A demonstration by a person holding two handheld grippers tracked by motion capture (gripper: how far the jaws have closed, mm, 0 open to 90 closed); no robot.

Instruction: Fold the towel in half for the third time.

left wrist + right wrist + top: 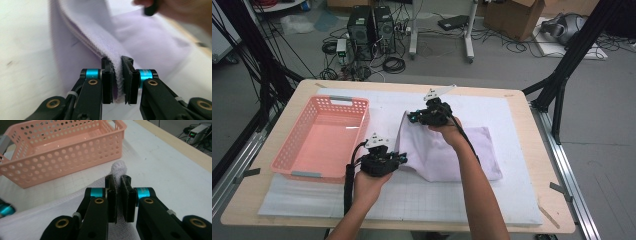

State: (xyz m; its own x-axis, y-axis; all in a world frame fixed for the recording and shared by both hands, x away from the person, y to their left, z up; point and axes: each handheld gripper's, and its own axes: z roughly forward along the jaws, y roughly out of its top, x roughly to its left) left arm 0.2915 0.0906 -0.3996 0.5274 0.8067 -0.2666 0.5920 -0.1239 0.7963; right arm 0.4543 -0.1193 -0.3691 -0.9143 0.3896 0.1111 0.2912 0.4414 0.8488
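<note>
On the counter (532, 130), right of the pink basket (324, 137), the lilac towel (447, 155) lies with its long axis sideways, its left edge lifted, pinched by the left gripper (404, 159) and right gripper (411, 118).

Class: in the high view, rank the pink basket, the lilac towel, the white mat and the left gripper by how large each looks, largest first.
1. white mat
2. pink basket and lilac towel: look close in spread, and the towel is partly lifted and folded, so I leave them unranked.
3. left gripper, shut on the towel's edge.
</note>
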